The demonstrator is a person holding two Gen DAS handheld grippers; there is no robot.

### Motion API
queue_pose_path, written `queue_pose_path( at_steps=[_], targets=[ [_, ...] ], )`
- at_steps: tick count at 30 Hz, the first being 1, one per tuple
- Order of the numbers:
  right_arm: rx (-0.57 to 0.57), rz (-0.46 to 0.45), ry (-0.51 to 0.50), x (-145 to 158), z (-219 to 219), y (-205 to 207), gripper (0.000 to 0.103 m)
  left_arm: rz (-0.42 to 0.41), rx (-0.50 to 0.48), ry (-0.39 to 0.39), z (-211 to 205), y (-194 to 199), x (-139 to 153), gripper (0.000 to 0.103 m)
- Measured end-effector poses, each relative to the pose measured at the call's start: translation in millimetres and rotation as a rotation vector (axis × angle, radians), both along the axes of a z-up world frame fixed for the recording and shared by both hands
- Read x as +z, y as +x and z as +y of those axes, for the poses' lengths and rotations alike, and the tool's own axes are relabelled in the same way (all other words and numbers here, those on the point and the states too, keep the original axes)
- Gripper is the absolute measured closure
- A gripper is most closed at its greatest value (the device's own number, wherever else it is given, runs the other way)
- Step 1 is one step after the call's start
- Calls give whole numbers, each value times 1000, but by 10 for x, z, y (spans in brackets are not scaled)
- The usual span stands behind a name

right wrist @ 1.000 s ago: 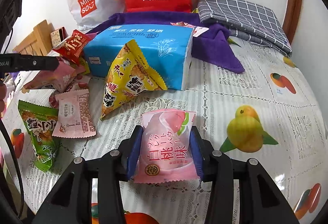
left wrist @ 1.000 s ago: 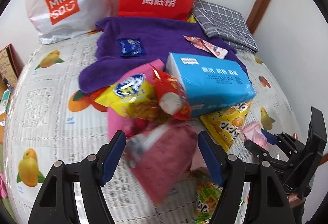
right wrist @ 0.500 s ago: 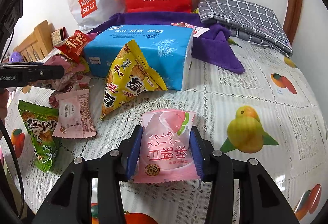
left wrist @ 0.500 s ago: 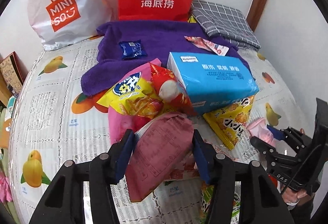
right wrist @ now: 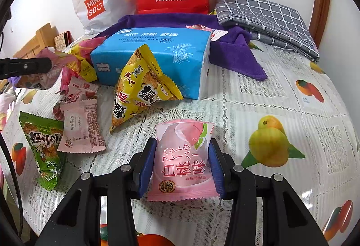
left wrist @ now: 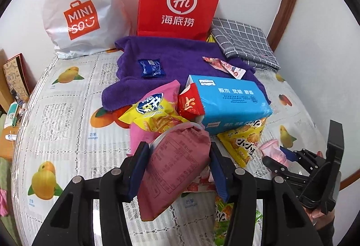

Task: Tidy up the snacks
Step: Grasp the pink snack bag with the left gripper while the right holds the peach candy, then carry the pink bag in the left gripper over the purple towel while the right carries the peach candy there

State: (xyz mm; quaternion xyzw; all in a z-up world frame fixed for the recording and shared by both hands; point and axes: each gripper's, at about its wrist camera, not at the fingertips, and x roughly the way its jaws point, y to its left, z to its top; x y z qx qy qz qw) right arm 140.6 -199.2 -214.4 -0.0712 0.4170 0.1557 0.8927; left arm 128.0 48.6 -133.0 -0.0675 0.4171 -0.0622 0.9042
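Between the left gripper's (left wrist: 177,167) blue pads sits a dusky pink packet (left wrist: 174,167), its long axis running away from the camera and tilted, lower end hanging free toward the tablecloth (left wrist: 67,124). Jaws have just been closing on it; pads now press both flanks, so it is held. It looks lifted clear of the heap.

Right gripper (right wrist: 182,167) likewise clamps a pale peach-flavour sachet (right wrist: 183,162), upright between the pads, top edge pointing away, bare cloth underneath.

Just beyond the left grip: yellow chip bag (left wrist: 155,115) on a pink pouch, red packet (left wrist: 189,104), all leaning on the blue tissue pack (left wrist: 231,106). A yellow triangular snack (right wrist: 144,88) props against that pack's near side. Further back, purple towel (left wrist: 180,59) with a small blue sachet (left wrist: 151,68), then the red paper bag (left wrist: 180,0), white shopping bag (left wrist: 81,9) and folded grey checked cloth (right wrist: 265,20) at the wall.

Judgement: both hands loaded; next comes placing. Left hand is nearer the heap and the towel; right hand has open cloth to its right.

Right view alone shows the green snack bag (right wrist: 43,149) and pale pink wrappers (right wrist: 81,128) lying flat below the left gripper. Left view alone shows the blue sachet on the towel.
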Motion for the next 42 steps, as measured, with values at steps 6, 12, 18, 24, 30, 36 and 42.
queue_pose_path(
  at_steps=[6,12,18,24,30,36,42],
  targets=[
    [-14,-3,-4,5,2,-16,59,-19,10,-2,50,-78,68,53],
    [-49,-11,-14,30,-22,-51,61,-32,22,-10,125,-136,126,53],
    [-95,-18,33,139,-147,-60,61,-38,26,-33,145,-168,156,53],
    [-112,-80,53,419,-188,-103,61,-49,14,-36,96,-165,210,53],
    [-99,-133,71,681,-141,-116,61,-70,-2,-30,23,-132,328,53],
    [-96,-147,84,749,-111,-126,61,-72,-10,-32,-34,-107,344,53],
    [-111,-144,97,729,-162,-140,61,-60,-14,-39,-77,-70,302,53]
  ],
)
